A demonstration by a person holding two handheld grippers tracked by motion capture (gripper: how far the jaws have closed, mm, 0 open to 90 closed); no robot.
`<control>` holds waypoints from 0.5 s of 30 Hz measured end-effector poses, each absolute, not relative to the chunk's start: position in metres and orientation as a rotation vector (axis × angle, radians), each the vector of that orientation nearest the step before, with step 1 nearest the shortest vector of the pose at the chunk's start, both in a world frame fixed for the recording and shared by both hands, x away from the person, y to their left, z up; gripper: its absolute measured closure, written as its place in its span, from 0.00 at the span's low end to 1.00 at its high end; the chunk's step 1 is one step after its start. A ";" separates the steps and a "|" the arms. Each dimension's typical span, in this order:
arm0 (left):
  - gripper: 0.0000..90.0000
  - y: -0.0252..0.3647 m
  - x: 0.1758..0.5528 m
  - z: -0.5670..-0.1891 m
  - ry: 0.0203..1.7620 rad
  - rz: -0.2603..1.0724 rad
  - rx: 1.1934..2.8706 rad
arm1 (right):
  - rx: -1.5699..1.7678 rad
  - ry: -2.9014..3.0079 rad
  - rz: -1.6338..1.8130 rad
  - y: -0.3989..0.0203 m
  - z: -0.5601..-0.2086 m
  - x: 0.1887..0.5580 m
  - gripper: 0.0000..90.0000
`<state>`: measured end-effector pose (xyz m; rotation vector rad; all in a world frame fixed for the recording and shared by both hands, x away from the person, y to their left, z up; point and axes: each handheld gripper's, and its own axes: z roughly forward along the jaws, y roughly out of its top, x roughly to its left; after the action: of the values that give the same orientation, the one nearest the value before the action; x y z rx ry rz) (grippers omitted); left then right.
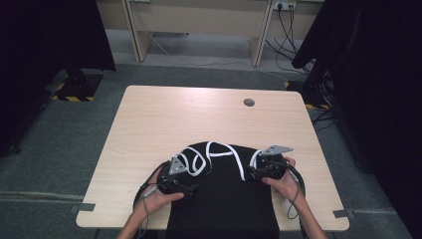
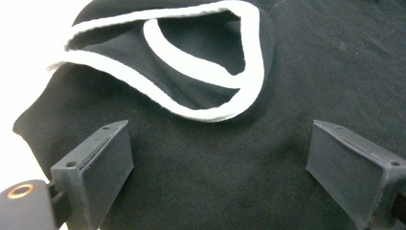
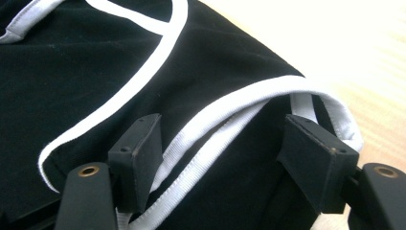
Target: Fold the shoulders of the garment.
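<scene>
Your black fabric garment with white piped trim (image 1: 219, 179) lies bunched at the near edge of the pale wooden table (image 1: 149, 119), its lower part hanging over that edge between your forearms, its long axis running away from you. Your left gripper (image 1: 186, 188) sits at the garment's left flank, jaws spread wide over plain black cloth and pressing nothing; the trimmed loop lies just beyond its fingertips. Your right gripper (image 1: 252, 173) is at the right flank, jaws also apart, straddling the doubled white trim edge (image 3: 225, 129) without pinching it. That edge lies squarely between the right fingers, so the right hand is likely nearer a grasp.
</scene>
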<state>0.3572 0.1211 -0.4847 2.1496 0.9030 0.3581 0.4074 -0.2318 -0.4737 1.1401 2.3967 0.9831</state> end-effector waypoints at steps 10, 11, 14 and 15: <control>0.10 0.123 0.379 -0.485 0.928 0.368 2.135 | 1.173 2.387 0.961 -0.232 -0.472 0.433 0.35; 0.10 0.123 0.381 -0.485 0.927 0.377 2.141 | 1.178 2.384 0.957 -0.231 -0.472 0.436 0.35; 0.10 0.123 0.385 -0.485 0.934 0.375 2.136 | 1.190 2.375 0.949 -0.229 -0.472 0.441 0.34; 0.10 0.124 0.387 -0.485 0.937 0.376 2.134 | 1.193 2.376 0.949 -0.229 -0.472 0.442 0.34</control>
<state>0.3867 0.1238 -0.4849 2.1344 0.9373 0.3761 0.4421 -0.2286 -0.4721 1.1926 2.3758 0.9489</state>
